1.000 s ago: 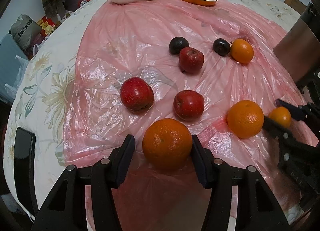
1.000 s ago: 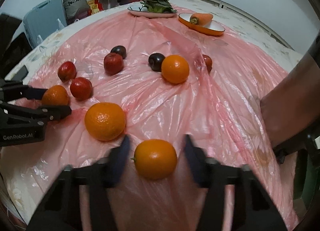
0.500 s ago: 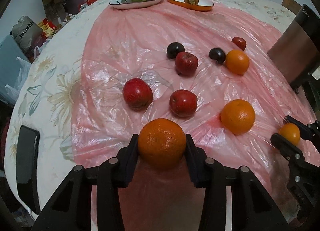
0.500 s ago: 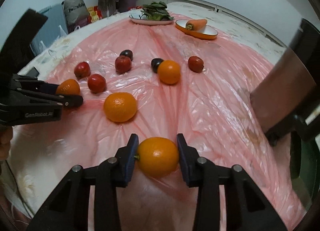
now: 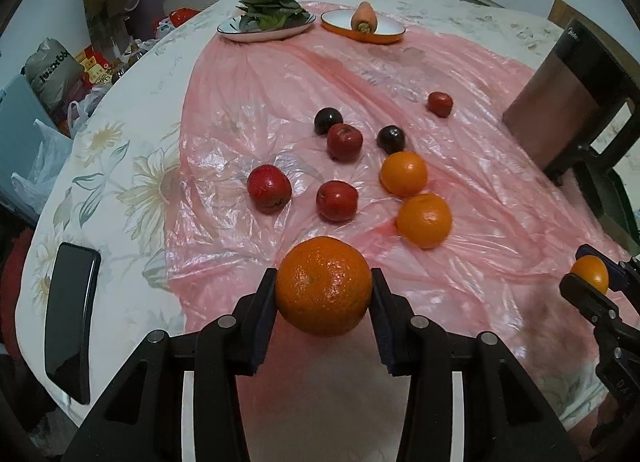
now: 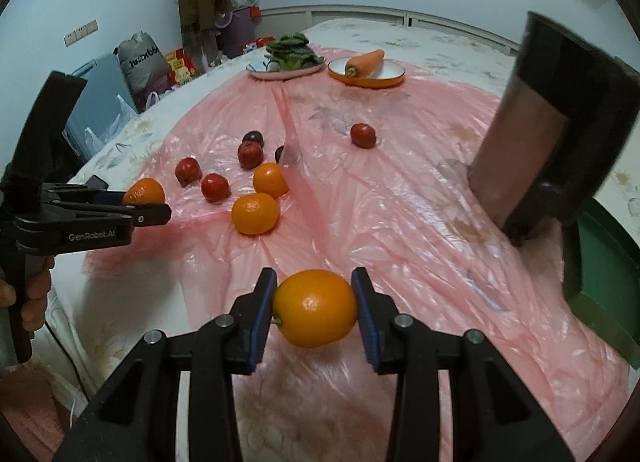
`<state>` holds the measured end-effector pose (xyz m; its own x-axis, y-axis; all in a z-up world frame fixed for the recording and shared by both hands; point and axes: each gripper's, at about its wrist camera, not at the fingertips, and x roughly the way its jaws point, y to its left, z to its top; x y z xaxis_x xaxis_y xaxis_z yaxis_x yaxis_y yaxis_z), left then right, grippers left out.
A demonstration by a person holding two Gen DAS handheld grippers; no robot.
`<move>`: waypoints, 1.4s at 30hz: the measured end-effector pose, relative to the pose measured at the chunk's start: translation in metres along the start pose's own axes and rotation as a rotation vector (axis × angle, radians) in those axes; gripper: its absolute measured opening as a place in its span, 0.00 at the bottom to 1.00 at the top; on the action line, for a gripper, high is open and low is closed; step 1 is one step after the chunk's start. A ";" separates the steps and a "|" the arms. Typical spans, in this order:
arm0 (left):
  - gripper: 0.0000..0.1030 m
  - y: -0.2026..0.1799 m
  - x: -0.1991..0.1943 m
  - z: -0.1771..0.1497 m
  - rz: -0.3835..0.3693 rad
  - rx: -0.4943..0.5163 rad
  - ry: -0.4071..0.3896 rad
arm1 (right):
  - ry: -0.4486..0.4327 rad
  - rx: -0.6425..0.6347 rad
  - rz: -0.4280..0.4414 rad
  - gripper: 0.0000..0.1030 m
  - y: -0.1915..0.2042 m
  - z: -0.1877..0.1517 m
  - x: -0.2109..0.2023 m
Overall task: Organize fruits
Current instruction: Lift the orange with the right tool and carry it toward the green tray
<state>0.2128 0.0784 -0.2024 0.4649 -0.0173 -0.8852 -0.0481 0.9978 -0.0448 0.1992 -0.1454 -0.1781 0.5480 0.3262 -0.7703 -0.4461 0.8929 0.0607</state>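
Both grippers are loaded. Starting at the left: the left gripper (image 5: 324,294) has its pads clamped on the flanks of a big orange (image 5: 324,286), held clear above the near edge of the pink plastic sheet (image 5: 460,73). That skin is dimpled and firm, so it looks like it gives the pads some bite. It reads as a fairly heavy fruit, and a round one can roll out unless gripped across its widest part — which is where the pads sit.

Moving right over the sheet's middle: three red apples, two dark plums, then two loose oranges (image 5: 404,173) almost touching, and a small red fruit (image 5: 439,103) apart toward the sheet's far right.

At the right, the right gripper (image 6: 314,308) is squeezed onto a smaller, smoother orange (image 6: 314,308), also lifted off the sheet's near edge, stem stub poking toward the left pad. Its glossier peel could slip; again the hold is across the middle, and a gentle squeeze should do, as the fruit bruises.
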 end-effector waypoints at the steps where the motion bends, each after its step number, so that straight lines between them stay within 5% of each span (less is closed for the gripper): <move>1: 0.37 0.001 -0.003 0.000 -0.004 -0.003 -0.002 | -0.005 0.000 -0.001 0.28 0.000 -0.001 -0.004; 10: 0.37 -0.009 -0.049 -0.012 -0.027 0.006 -0.049 | -0.056 0.019 0.006 0.28 -0.004 -0.009 -0.050; 21: 0.37 -0.087 -0.107 -0.017 -0.088 0.133 -0.101 | -0.098 0.084 -0.055 0.28 -0.050 -0.039 -0.115; 42: 0.37 -0.261 -0.099 0.011 -0.144 0.331 -0.085 | -0.152 0.250 -0.236 0.28 -0.205 -0.082 -0.167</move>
<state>0.1892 -0.1794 -0.0984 0.5189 -0.1678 -0.8382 0.3050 0.9523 -0.0018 0.1410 -0.4081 -0.1140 0.7225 0.1277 -0.6795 -0.1188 0.9911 0.0599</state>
